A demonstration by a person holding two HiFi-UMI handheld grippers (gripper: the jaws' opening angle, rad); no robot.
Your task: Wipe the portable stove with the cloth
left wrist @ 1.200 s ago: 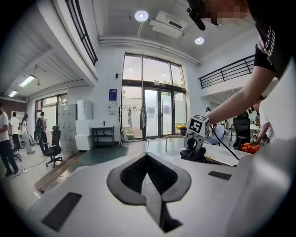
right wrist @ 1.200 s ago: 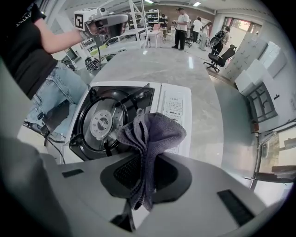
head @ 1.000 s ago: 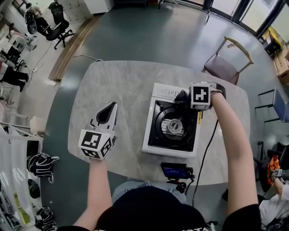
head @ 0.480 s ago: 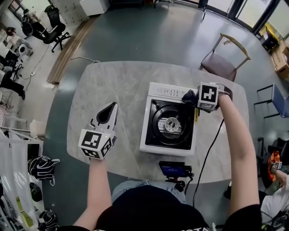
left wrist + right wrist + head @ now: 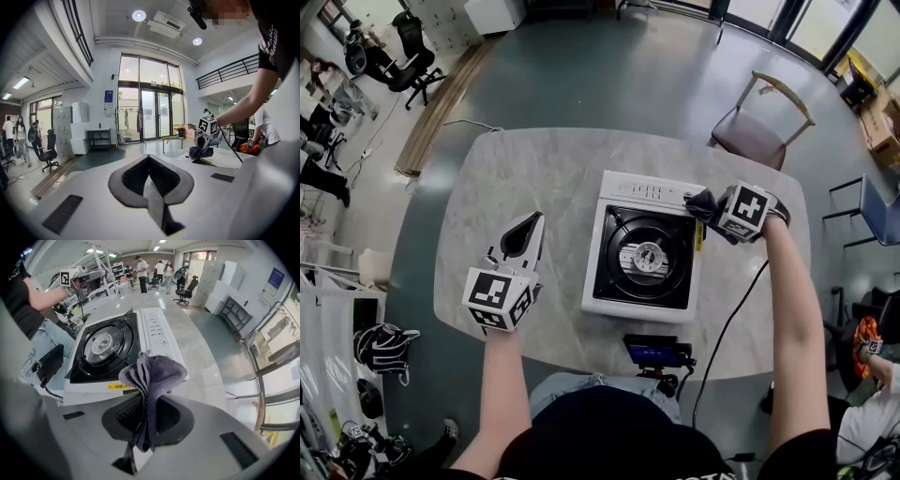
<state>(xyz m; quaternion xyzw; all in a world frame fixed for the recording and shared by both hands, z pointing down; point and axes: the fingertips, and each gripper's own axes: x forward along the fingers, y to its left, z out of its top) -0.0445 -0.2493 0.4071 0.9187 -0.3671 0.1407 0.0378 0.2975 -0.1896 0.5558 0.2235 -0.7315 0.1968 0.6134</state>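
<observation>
- Where the pale grey table (image 5: 544, 178) curves closest to the person, a small black device (image 5: 656, 353) with a blue screen sits at its edge. A dark cable (image 5: 729, 323) runs beside the right forearm.
- Farther in, the tabletop looks stone-like and mottled, with rounded corners. Beyond it lies smooth grey-green floor (image 5: 609, 66), and tall glazed doors (image 5: 150, 115) close the far wall.
- The left gripper (image 5: 149, 180) is held over bare tabletop, well to the left of the portable stove (image 5: 623, 281). Its dark ribbed pads (image 5: 129, 178) are pressed together with nothing between them.
- The stove is a square white metal box with a black recessed pan. It has a round burner (image 5: 103, 344) in the middle and a white strip with small markings along its far side.
- The right gripper (image 5: 147, 420) pinches the cloth (image 5: 152, 373), a dark grey, nubbly, folded rag. The cloth bunches above the jaws at the stove's far right corner; whether it touches the casing cannot be told.
- Counted: two grippers, one stove with one burner, one cloth, and one chair (image 5: 764, 131) with a curved wooden back beside the table's far right.
</observation>
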